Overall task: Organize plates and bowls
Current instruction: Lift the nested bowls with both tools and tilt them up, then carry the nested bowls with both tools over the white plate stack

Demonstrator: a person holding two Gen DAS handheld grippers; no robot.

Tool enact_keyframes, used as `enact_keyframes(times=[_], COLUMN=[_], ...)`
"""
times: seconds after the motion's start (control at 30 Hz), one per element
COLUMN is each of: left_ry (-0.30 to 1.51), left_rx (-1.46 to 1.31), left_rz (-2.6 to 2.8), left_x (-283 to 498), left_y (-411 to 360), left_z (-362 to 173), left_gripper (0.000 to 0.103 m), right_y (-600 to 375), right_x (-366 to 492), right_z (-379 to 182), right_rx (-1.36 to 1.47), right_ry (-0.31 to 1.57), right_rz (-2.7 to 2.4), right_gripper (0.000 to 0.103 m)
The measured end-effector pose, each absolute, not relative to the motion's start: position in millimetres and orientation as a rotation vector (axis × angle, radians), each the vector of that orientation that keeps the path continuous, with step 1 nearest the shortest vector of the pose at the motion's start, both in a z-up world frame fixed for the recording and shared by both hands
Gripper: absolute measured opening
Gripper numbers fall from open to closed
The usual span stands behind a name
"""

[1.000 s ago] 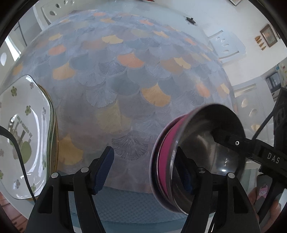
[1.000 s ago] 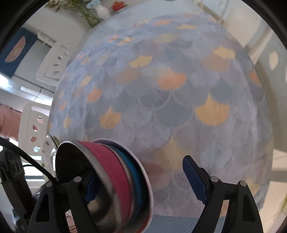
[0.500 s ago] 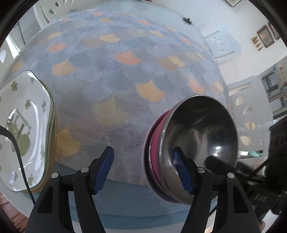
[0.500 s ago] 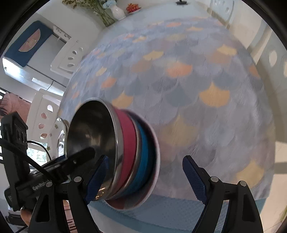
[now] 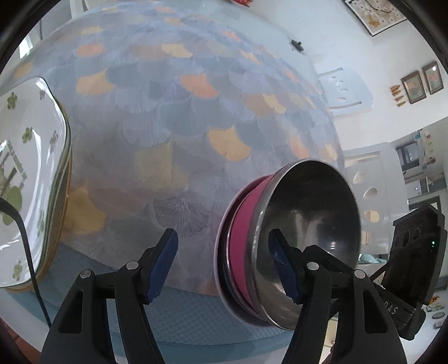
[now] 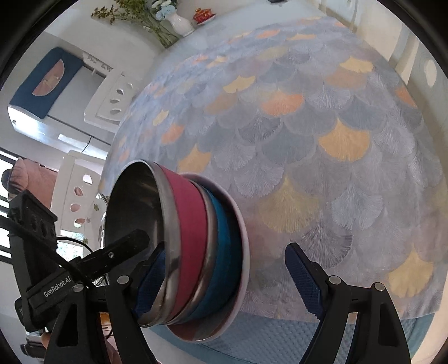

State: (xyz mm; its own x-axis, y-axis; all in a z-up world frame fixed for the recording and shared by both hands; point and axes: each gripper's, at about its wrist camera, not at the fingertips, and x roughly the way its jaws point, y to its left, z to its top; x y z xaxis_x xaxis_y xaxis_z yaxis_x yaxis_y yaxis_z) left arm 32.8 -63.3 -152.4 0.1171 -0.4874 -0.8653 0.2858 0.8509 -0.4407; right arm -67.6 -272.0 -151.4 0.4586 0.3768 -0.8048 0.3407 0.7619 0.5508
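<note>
A stack of nested steel bowls [image 5: 305, 235] with a pink band stands near the table's front edge; in the right wrist view the stack [image 6: 184, 252] shows pink and blue bands on a white bowl. My left gripper [image 5: 224, 266] is open, its right finger inside the top bowl's rim. My right gripper [image 6: 224, 282] is open, its left finger inside the same bowl. A stack of white square plates [image 5: 25, 182] with green clover print lies at the left.
The round table [image 6: 322, 140] wears a blue cloth with fan-shaped scales. White chairs [image 5: 344, 89] stand around it. A vase of flowers [image 6: 176, 19] and a red dish sit at the far edge.
The bowl stack has come down from tilted in the air to rest near the table's front edge. Both grippers stay open around it and have pulled back slightly.
</note>
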Motion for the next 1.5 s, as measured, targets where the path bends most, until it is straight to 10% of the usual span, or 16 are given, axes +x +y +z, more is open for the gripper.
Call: enact_keyframes(times=[0.4, 1.5], left_ry=[1.345, 1.042], left_rx=[-0.236, -0.253], left_rz=[-0.626, -0.581], left_x=[26, 46], left_y=[-76, 36], left_z=[-160, -36], left_gripper=[0.048, 0.046], right_y=[-262, -163], right_x=[-68, -31], right_z=[-165, -43], right_rx=[0.758, 0.501], right_ry=[1.115, 0.987], right_rz=[0.096, 0.170], right_gripper=[0.051, 0.051])
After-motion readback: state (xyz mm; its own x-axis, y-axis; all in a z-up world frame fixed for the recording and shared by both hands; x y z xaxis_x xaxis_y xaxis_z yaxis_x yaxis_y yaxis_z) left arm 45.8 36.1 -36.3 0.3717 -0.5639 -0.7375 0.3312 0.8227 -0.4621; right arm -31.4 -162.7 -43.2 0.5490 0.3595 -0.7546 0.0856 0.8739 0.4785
